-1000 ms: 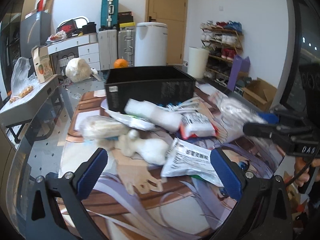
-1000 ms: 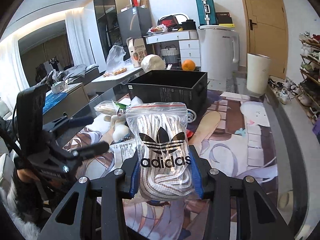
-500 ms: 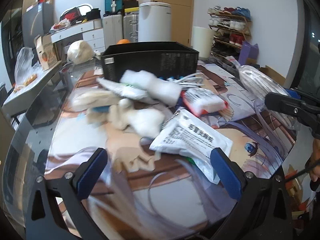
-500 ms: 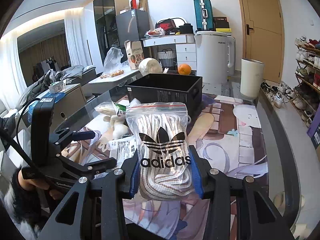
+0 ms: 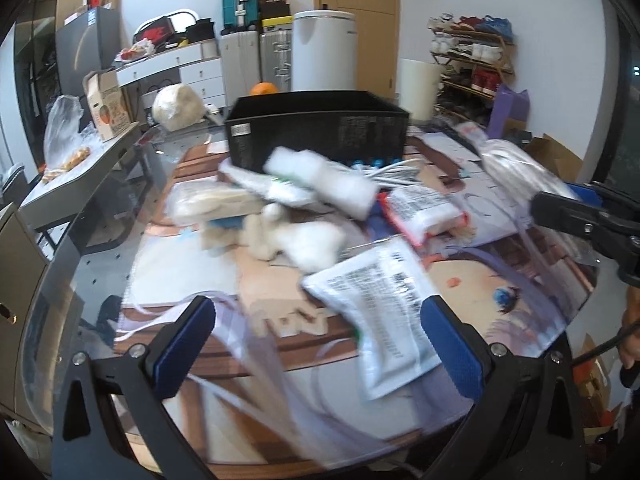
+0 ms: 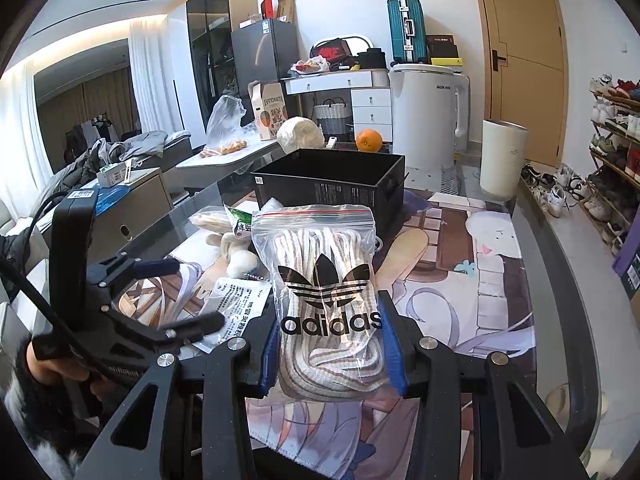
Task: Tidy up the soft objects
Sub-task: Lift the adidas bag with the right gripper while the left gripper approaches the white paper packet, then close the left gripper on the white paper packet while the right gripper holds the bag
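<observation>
My right gripper (image 6: 330, 348) is shut on a clear zip bag of striped laces (image 6: 324, 280) with an adidas logo, held upright above the table mat. My left gripper (image 5: 316, 340) stands open over the near part of the mat, nothing between its fingers; it also shows at the left of the right wrist view, left gripper (image 6: 176, 296). Ahead lies a heap of soft things: a white printed pouch (image 5: 380, 312), a cream plush toy (image 5: 296, 240), a white roll (image 5: 320, 184), a red-edged packet (image 5: 424, 212). Behind them stands an open black box (image 5: 320, 128), black box (image 6: 332, 184).
A printed mat (image 6: 460, 280) covers the glass table (image 5: 92, 240). An orange (image 6: 369, 140), a white appliance (image 6: 428, 112) and a white bin (image 6: 502, 156) stand beyond the box. A side table with bags (image 5: 80, 152) is at the left, shoe racks (image 6: 616, 152) at the right.
The left wrist view has tilted down and come nearer the heap, so the white pouch now lies close to its right finger. The right gripper keeps the lace bag, almost still.
</observation>
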`<control>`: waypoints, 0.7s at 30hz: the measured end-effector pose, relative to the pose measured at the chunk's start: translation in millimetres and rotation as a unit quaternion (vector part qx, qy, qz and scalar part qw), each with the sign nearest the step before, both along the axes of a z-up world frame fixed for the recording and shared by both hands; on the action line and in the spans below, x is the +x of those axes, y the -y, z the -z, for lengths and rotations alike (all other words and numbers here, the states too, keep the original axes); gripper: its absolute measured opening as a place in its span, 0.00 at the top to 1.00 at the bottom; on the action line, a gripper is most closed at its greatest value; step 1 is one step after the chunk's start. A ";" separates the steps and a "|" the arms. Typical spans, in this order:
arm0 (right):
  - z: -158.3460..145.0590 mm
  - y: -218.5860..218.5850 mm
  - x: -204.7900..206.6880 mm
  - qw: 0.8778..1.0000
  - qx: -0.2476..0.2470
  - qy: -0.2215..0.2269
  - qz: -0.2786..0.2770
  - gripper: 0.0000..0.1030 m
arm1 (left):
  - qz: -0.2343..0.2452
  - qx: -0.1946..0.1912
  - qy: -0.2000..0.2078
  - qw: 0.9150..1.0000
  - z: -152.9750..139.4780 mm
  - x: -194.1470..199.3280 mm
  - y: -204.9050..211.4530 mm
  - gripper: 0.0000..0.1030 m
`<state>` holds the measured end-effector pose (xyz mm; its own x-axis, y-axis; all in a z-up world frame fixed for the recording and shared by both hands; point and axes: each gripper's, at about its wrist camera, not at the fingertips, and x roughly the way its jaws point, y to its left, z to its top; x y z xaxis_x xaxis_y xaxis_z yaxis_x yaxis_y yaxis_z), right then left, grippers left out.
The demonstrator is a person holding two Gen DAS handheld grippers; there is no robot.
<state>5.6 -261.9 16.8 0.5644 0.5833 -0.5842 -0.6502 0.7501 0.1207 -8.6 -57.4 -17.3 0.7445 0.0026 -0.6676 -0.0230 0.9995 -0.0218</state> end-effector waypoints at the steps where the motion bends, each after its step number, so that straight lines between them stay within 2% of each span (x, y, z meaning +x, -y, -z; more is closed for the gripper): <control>1: -0.7 0.5 -0.1 1.000 0.000 0.001 0.001 0.58 | 0.003 -0.002 -0.002 1.000 -0.5 1.3 2.8 0.00; 6: -3.0 4.3 -0.6 1.000 0.003 0.003 0.004 0.58 | 0.014 -0.007 -0.016 1.000 5.4 10.1 21.0 0.00; 9: -3.3 4.3 0.0 1.000 0.003 0.002 0.004 0.58 | 0.003 -0.012 -0.035 0.999 12.5 18.8 24.9 0.00; 11: -3.1 4.6 0.1 1.000 0.002 0.002 0.003 0.58 | -0.004 0.002 -0.037 0.999 15.0 21.6 29.3 0.00; 21: 1.0 -4.9 -2.4 1.000 -0.009 -0.001 -0.007 0.58 | 0.007 0.004 -0.031 0.999 16.0 12.8 18.6 0.03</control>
<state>3.2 -256.9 15.8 0.5549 0.5810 -0.5954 -0.6611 0.7424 0.1083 4.2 -76.0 -33.3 0.7020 -0.0015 -0.7122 -0.0106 0.9999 -0.0126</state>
